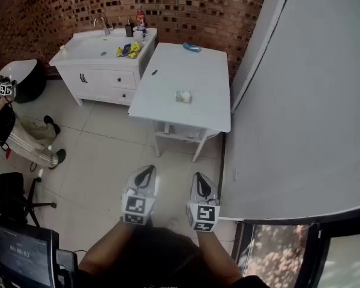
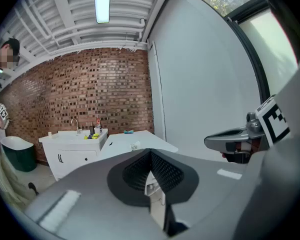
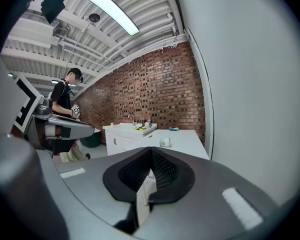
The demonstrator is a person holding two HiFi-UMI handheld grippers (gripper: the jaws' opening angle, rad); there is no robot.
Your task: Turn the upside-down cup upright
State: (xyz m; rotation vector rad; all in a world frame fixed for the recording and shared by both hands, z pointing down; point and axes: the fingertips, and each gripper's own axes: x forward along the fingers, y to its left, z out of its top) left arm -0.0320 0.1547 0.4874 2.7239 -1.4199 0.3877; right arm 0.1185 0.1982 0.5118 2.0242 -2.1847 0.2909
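Observation:
A small clear cup (image 1: 183,96) stands near the middle of the white table (image 1: 168,110), far ahead of me. It is too small to tell which way up it is. It also shows as a tiny shape in the left gripper view, cup (image 2: 134,145), and in the right gripper view, cup (image 3: 164,142). My left gripper (image 1: 146,174) and right gripper (image 1: 198,180) hang side by side over the tiled floor, well short of the table. Both are shut with nothing between the jaws, left gripper (image 2: 150,153) and right gripper (image 3: 151,152).
A blue object (image 1: 191,47) and a small dark item (image 1: 154,72) lie on the table. A white sink cabinet (image 1: 99,77) adjoins it at the left. A white wall (image 1: 300,101) runs along the right. A person (image 1: 12,131) stands at the left, by a black stand (image 1: 15,200).

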